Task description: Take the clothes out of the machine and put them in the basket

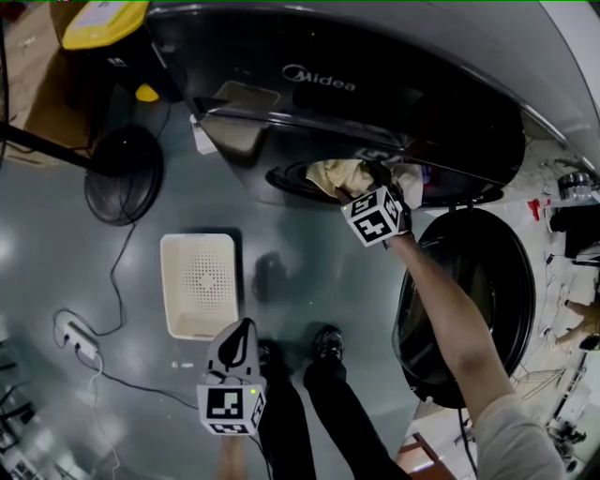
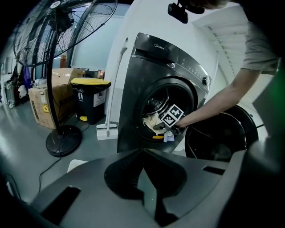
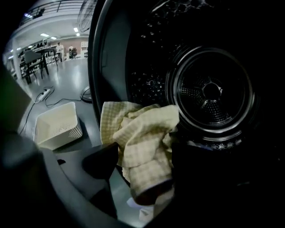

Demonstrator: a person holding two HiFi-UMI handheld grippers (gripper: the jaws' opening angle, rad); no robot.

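A dark front-loading washing machine point(image 1: 319, 80) stands with its round door point(image 1: 469, 300) swung open to the right. A yellow checked cloth point(image 1: 337, 176) hangs out over the drum's lip. My right gripper point(image 1: 382, 178) is at the drum opening; in the right gripper view it point(image 3: 142, 171) is shut on that bunched cloth point(image 3: 142, 133), with the steel drum point(image 3: 209, 91) behind. A small pale piece point(image 3: 138, 209) lies under the cloth. The white basket point(image 1: 199, 281) sits on the floor left of the machine. My left gripper point(image 1: 242, 330) hangs low beside the basket, shut and holding nothing.
A floor fan's round base point(image 1: 124, 173) stands left of the machine, and a cable runs from it to a power strip point(image 1: 73, 336). A yellow-lidded bin point(image 1: 103, 23) and cardboard boxes point(image 2: 44, 100) are further back. The person's feet point(image 1: 323, 342) are by the basket.
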